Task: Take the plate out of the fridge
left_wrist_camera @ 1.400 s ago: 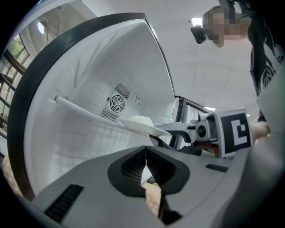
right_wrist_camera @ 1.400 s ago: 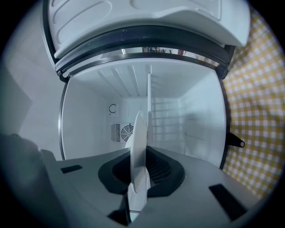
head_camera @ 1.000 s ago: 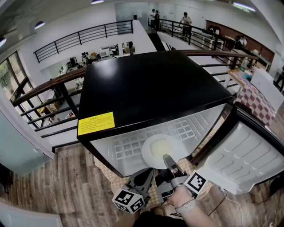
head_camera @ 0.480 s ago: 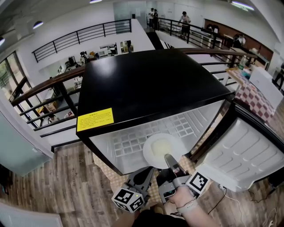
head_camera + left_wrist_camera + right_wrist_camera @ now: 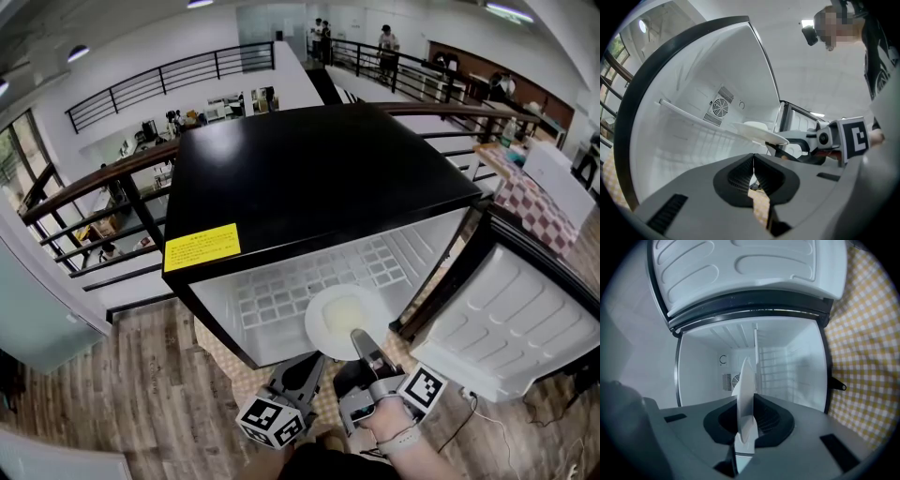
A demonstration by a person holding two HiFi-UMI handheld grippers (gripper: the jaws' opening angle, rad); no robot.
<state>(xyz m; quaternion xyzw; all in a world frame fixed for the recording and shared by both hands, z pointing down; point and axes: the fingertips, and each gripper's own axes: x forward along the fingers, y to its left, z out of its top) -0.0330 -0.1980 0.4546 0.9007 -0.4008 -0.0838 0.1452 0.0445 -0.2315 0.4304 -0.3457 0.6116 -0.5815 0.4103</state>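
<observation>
While the right gripper [image 5: 359, 341] is clamped on the white plate's [image 5: 342, 317] near rim, plate is level over the shelf front inside the open fridge [image 5: 319, 178]. Left gripper [image 5: 302, 373] closed, empty, just below.

shelf: white wire grid shelf [image 5: 281, 302] inside open fridge [image 5: 319, 178]
on shelf: plate [image 5: 342, 319] at near right edge, overhanging; contact unclear
floor: wood planks [image 5: 122, 394]
on floor: yellow checked mat [image 5: 867, 333], fridge standing on it

The grey left tongs [image 5: 753, 164] and right tongs [image 5: 357, 337] bear black-and-white marker cubes [image 5: 272, 422] and black ribbed pads [image 5: 736, 176].
</observation>
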